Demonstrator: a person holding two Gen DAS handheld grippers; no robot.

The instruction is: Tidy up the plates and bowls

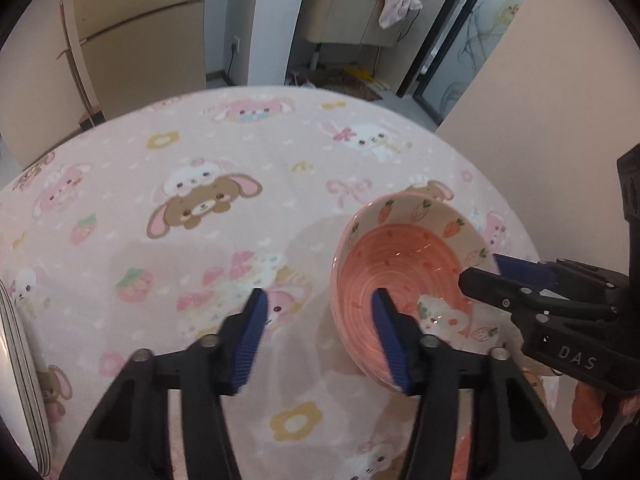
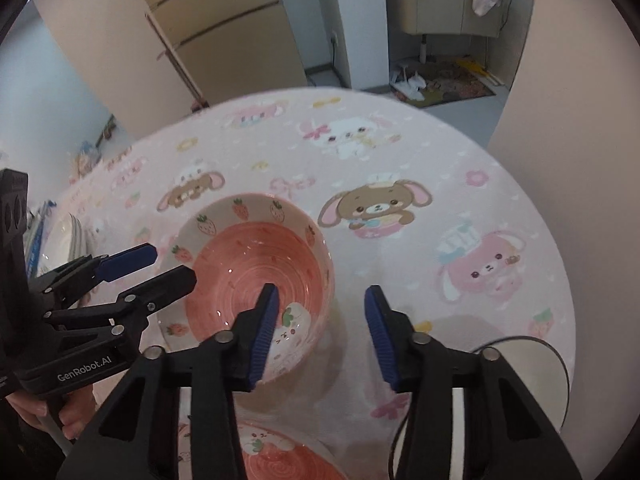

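A pink strawberry-patterned bowl (image 1: 400, 256) stands upright on the cartoon-rabbit tablecloth (image 1: 200, 140) of a round table, set toward the near edge rather than the middle, as two hand-held tools bracket it from opposite sides. The left gripper (image 1: 319, 294) straddles the rim on one side, one blue pad inside the bowl and the other outside over the cloth; the right gripper (image 2: 321, 288) mirrors it across the bowl, again with one pad in and one out. Both sets of jaws stand apart with the wall between them, and no pad appears to press on the ceramic, so the bowl rests on the table by its own weight, unheld. The two-sided approach looks meant to share the load of a wide, smooth dish and keep it level for lifting. A second, matching bowl (image 2: 276, 456) lies just inside the near edge, a likely partner for nesting. A stack of plates (image 1: 20, 360) sits at the table's left edge, well apart, suggesting the dishes are being sorted by kind.
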